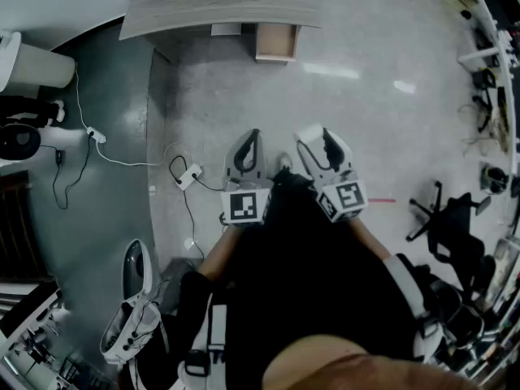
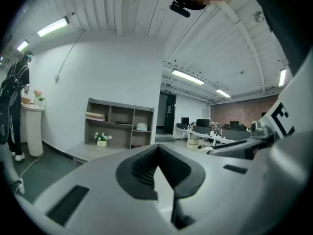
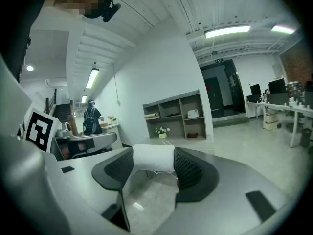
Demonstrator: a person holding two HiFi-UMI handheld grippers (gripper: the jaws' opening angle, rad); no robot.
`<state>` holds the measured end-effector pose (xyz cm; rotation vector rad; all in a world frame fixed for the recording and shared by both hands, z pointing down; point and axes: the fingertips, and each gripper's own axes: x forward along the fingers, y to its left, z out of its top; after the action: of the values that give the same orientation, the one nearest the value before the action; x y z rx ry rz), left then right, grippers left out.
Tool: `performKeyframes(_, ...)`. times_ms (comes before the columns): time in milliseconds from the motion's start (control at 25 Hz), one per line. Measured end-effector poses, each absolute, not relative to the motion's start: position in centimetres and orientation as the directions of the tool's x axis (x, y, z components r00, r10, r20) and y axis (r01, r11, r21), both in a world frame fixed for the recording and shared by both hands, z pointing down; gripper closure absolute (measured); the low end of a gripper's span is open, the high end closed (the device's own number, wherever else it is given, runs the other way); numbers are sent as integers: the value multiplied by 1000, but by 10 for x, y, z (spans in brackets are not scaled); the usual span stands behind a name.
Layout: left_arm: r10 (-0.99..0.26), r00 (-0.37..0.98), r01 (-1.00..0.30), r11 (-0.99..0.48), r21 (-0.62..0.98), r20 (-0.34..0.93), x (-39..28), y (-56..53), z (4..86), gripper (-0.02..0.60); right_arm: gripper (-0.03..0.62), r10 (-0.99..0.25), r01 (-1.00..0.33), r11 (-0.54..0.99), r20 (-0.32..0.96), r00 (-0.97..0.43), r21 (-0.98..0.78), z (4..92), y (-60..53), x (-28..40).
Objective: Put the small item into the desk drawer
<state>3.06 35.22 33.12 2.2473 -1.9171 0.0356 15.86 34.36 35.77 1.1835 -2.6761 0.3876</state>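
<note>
In the right gripper view, a small white item (image 3: 153, 157) sits clamped between the two black pads of my right gripper (image 3: 152, 164), which is shut on it. My left gripper (image 2: 157, 156) has its pads meeting at the tips with nothing between them. The head view shows both grippers, left (image 1: 248, 154) and right (image 1: 321, 149), held side by side at waist height above the floor. The grey desk (image 1: 219, 6) stands a few steps ahead, and its wooden drawer (image 1: 275, 42) is pulled open. The item is hidden in the head view.
A power strip with cables (image 1: 188, 175) lies on the floor to my left. A white pedestal (image 1: 36, 65) stands far left, an office chair (image 1: 452, 218) to the right. A shelf unit (image 3: 178, 115) sits on the desk. A person (image 3: 91, 119) stands at a counter.
</note>
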Motion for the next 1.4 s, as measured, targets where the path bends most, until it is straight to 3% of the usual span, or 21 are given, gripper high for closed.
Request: performKeyframes(1400, -966, 219, -964, -192, 183, 140, -20, 364, 347, 584, 335, -746, -795, 588, 283, -603, -146, 364, 352, 108)
